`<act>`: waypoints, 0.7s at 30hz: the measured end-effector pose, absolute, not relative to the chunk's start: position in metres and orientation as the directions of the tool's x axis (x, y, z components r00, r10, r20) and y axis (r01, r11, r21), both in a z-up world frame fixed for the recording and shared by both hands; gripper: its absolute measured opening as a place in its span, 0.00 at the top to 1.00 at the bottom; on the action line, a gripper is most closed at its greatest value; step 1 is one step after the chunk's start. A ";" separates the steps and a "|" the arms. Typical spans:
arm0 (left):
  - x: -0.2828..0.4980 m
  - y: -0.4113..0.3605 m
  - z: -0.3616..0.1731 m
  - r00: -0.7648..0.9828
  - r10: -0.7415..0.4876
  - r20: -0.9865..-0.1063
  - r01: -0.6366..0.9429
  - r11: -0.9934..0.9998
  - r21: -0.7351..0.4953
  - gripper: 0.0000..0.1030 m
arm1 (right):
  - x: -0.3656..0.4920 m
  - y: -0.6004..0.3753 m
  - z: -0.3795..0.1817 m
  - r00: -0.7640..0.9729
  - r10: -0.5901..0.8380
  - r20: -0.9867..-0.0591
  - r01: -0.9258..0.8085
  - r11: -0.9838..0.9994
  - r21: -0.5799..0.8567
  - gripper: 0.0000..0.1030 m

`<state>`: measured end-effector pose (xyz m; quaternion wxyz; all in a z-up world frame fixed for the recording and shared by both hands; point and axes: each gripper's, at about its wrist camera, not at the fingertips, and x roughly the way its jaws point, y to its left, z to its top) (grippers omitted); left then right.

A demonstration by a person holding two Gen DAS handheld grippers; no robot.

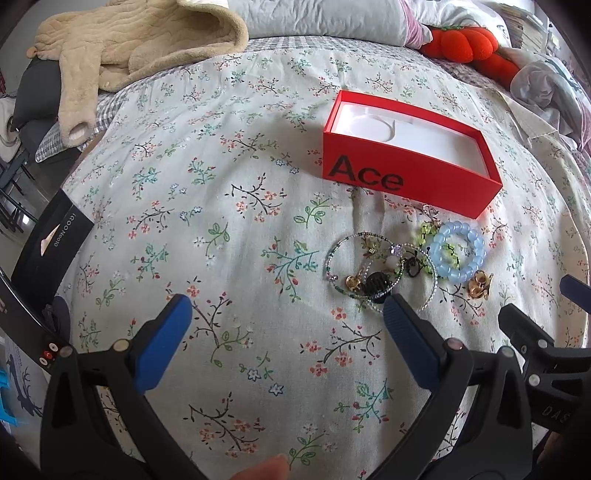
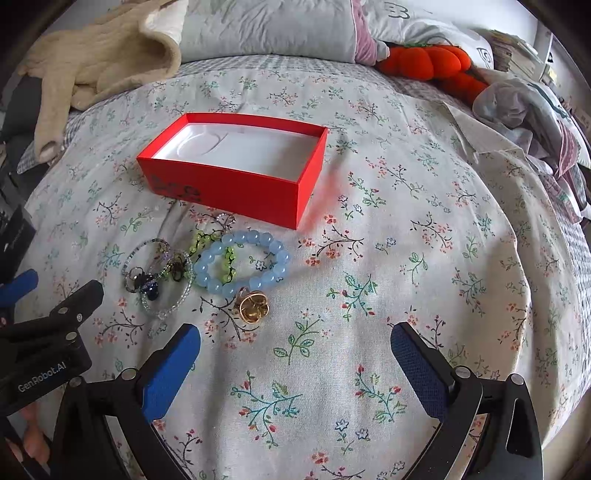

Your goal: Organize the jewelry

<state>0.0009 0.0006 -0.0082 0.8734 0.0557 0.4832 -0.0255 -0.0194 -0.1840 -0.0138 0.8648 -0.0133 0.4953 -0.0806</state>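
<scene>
An open red box (image 1: 410, 173) (image 2: 229, 186) marked "Ace", with an empty white inside, sits on the floral bedspread. In front of it lies a jewelry pile: a light-blue bead bracelet (image 1: 458, 256) (image 2: 242, 264), a green bead string (image 2: 225, 260), thin beaded bangles (image 1: 364, 264) (image 2: 159, 278), a dark bead (image 1: 376, 282) and a gold ring (image 1: 480, 288) (image 2: 253, 306). My left gripper (image 1: 288, 306) is open and empty, its right fingertip near the bangles. My right gripper (image 2: 295, 334) is open and empty, just before the gold ring.
A beige plush garment (image 1: 122, 48) (image 2: 92, 55) lies far left, pillows (image 1: 325, 18) at the back, an orange plush toy (image 1: 469, 46) (image 2: 432, 62) and crumpled cloths (image 2: 517, 110) far right. A black phone box (image 1: 48, 251) sits at the bed's left edge.
</scene>
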 end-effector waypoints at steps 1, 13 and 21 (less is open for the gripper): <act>0.001 0.001 -0.008 0.531 0.009 -0.847 0.098 0.993 0.072 0.00 | -0.019 -0.183 -0.014 0.497 -0.152 -0.854 0.125 0.987 -0.103 0.00; -0.002 -0.002 -0.008 0.534 0.001 -0.846 0.108 0.992 0.069 0.00 | -0.019 -0.183 -0.015 0.496 -0.151 -0.855 0.127 0.987 -0.101 0.00; -0.002 -0.002 -0.007 0.535 0.001 -0.845 0.109 0.992 0.070 0.00 | -0.019 -0.183 -0.015 0.496 -0.152 -0.855 0.126 0.987 -0.102 0.00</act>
